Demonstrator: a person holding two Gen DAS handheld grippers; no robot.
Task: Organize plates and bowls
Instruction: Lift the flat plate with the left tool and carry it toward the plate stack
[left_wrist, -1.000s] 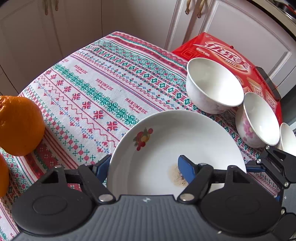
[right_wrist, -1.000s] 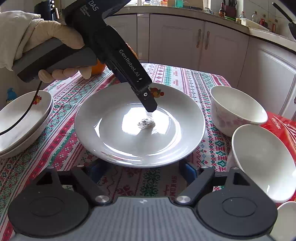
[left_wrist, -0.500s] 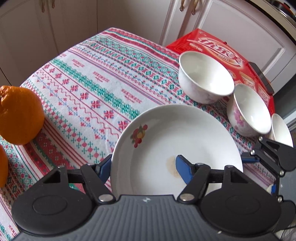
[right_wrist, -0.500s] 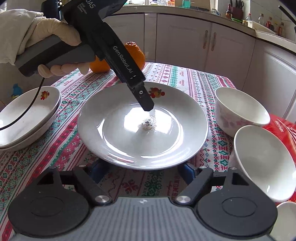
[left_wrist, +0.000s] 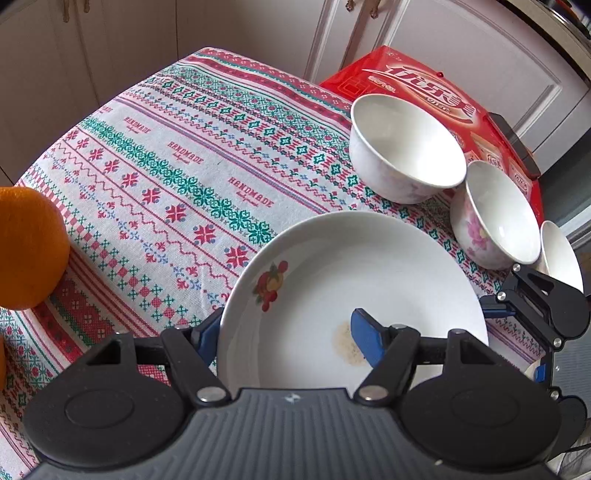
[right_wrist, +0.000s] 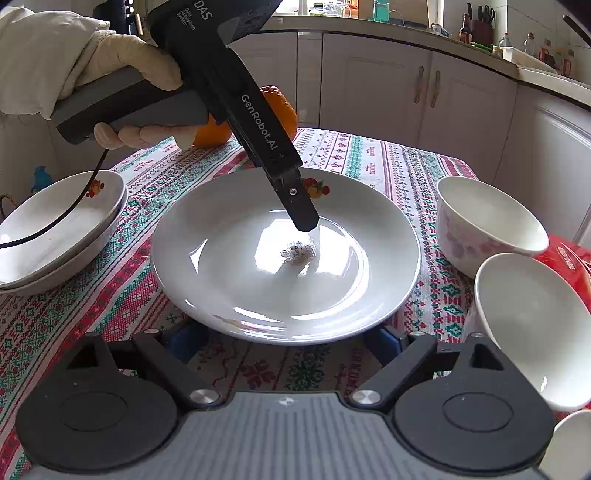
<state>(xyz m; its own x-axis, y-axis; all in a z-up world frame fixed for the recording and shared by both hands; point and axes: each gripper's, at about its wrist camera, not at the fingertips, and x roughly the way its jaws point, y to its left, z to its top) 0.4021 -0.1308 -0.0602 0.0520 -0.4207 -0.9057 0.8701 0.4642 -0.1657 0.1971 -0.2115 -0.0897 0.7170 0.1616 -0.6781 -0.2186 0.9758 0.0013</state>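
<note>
A white plate (left_wrist: 354, 295) with a fruit print and a small stain lies on the patterned tablecloth; it also shows in the right wrist view (right_wrist: 284, 258). My left gripper (left_wrist: 288, 336) is open and straddles the plate's near rim, one finger outside it, one above its inside. Its finger (right_wrist: 295, 199) hangs over the plate centre in the right wrist view. My right gripper (right_wrist: 288, 339) is open and empty, low at the plate's opposite rim. Two white bowls (left_wrist: 406, 147) (left_wrist: 495, 218) stand beside the plate. A stack of plates (right_wrist: 59, 225) sits at left.
A red box (left_wrist: 424, 77) lies at the table's far corner behind the bowls. An orange (left_wrist: 26, 247) sits on the cloth left of the plate, also in the right wrist view (right_wrist: 273, 114). A third bowl's rim (left_wrist: 561, 254) shows at right. White cabinets surround the table.
The left gripper has drawn back and up a little over the plate. The right gripper has eased slightly nearer the plate rim. The plate has not moved.
</note>
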